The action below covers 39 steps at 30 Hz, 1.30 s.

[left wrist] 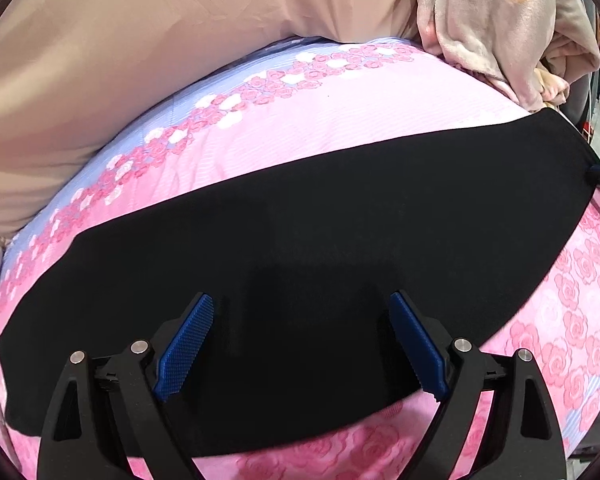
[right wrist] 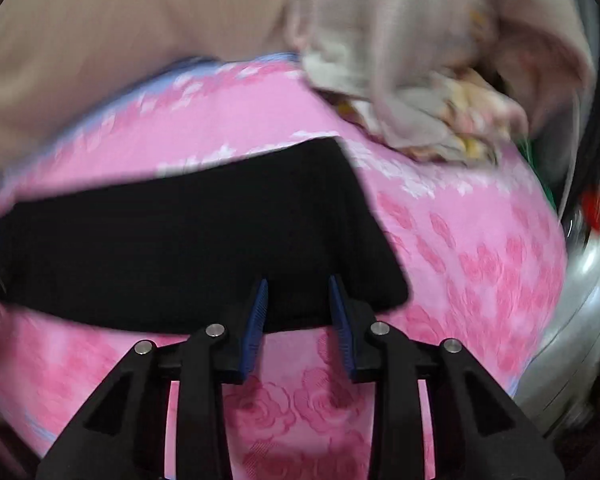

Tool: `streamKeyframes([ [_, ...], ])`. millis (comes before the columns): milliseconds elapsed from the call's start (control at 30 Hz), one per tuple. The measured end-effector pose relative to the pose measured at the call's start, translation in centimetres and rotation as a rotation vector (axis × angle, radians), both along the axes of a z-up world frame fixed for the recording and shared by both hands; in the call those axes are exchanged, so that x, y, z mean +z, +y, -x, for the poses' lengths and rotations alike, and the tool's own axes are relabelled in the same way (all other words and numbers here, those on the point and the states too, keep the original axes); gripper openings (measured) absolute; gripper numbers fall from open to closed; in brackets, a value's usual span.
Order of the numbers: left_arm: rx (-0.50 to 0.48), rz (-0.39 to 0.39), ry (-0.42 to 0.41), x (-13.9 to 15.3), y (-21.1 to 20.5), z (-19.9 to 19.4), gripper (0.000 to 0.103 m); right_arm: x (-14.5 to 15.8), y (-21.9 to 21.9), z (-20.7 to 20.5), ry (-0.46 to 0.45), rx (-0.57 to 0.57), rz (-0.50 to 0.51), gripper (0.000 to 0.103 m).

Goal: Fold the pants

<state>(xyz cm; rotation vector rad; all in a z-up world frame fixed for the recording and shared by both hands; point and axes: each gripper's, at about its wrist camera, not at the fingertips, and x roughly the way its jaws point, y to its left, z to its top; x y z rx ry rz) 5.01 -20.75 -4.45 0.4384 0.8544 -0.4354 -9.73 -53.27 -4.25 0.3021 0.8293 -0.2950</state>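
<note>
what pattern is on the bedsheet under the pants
Pink roses on a pink sheet, clearest in the left wrist view.

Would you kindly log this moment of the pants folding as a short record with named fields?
surface: pink rose-print bedsheet
garment: black pants, lying flat in a long band across the sheet
left gripper: open, fingers spread over the pants' near edge, nothing between them
right gripper: open, narrower gap, at the near edge by the pants' end
other items: beige blanket bunched at the far right; tan bedding behind
image quality: right wrist view is motion-blurred
</note>
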Motion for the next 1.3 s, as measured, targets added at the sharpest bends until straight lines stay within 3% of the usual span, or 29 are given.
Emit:
streamKeyframes([
  [33,0.003,0.008,-0.008,0.3,0.3,0.2,0.087,1.2,-0.3,0.7,-0.036,-0.025,-0.005,0.034],
  [67,0.009,0.015,-0.016,0.6,0.5,0.3,0.087,2.4,-0.5,1.3,-0.071,-0.035,0.005,0.05],
  [100,0.021,0.021,-0.031,0.9,0.7,0.4,0.088,3.2,-0.8,1.7,-0.089,-0.048,0.02,0.076],
  [133,0.031,0.023,-0.042,1.1,0.8,0.4,0.088,3.8,-1.4,1.9,-0.091,-0.077,0.05,0.086],
  [167,0.047,0.025,-0.055,1.3,1.0,0.4,0.087,3.9,-1.7,1.8,-0.084,-0.091,0.066,0.088],
  [367,0.084,0.044,-0.079,2.2,1.8,0.4,0.088,0.4,-4.4,-0.1,-0.012,-0.079,-0.12,0.085],
  [400,0.089,0.039,-0.088,2.3,2.0,0.4,0.088,-0.3,-4.6,-0.1,-0.013,-0.078,-0.144,0.072],
  [500,0.107,0.018,-0.108,2.3,2.7,0.4,0.088,-1.6,-4.5,-0.5,-0.033,-0.081,-0.177,0.056],
  [600,0.131,0.022,-0.096,2.2,3.3,0.0,0.088,-1.4,-4.0,-0.7,-0.047,-0.075,-0.177,0.027],
  [767,0.165,0.024,-0.091,2.1,4.7,-0.8,0.088,-0.5,-3.0,-0.9,-0.104,-0.061,-0.243,0.024],
  [933,0.199,0.04,-0.097,2.4,6.8,-1.4,0.088,2.8,-0.7,-1.7,-0.222,0.014,-0.347,0.024],
  [1100,0.232,0.043,-0.102,2.5,9.0,-2.2,0.088,7.2,4.6,-4.3,-0.303,0.142,-0.357,0.024],
  [1300,0.288,0.014,-0.088,1.1,12.2,-3.8,0.088,10.6,12.3,-9.2,-0.332,0.315,-0.36,0.024],
])
